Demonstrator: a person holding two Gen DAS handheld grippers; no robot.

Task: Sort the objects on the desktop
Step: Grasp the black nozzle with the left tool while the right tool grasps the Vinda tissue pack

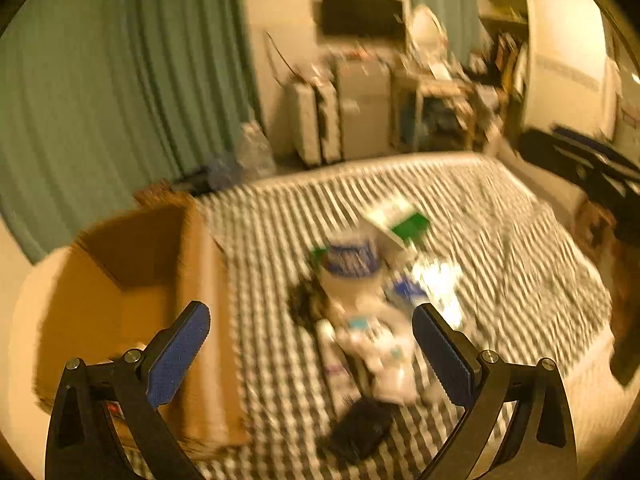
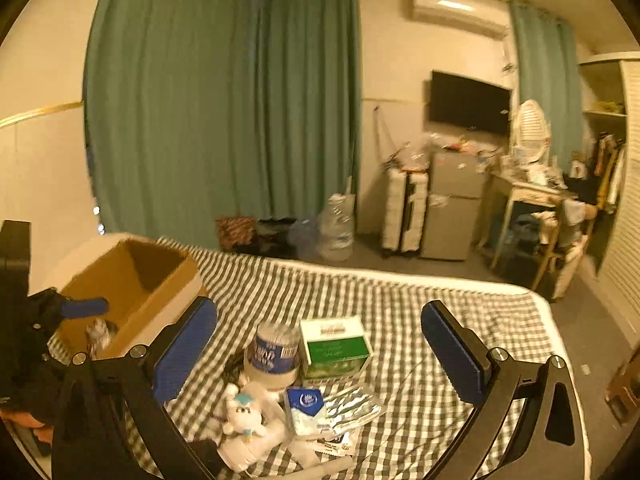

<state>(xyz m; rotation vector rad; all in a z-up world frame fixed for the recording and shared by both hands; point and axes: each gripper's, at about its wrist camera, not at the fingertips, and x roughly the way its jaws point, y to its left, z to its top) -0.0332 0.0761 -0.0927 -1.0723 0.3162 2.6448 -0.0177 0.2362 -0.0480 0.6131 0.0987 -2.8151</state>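
Both grippers, left and right, fingers spread, empty. Cardboard box sits left of cotton-swab jar; crowded pile risks snagging neighbours.

The left wrist picture is all blurry, so the pile of things is hard to make out. The cardboard box looks smeared too.

We see a matt brown cardboard box at ten o'clock on the woven checked cloth. Our right claw has matt black plastic arms and rough blue pads. A crinkled foil packet shines glossy beside a soft plush toy.
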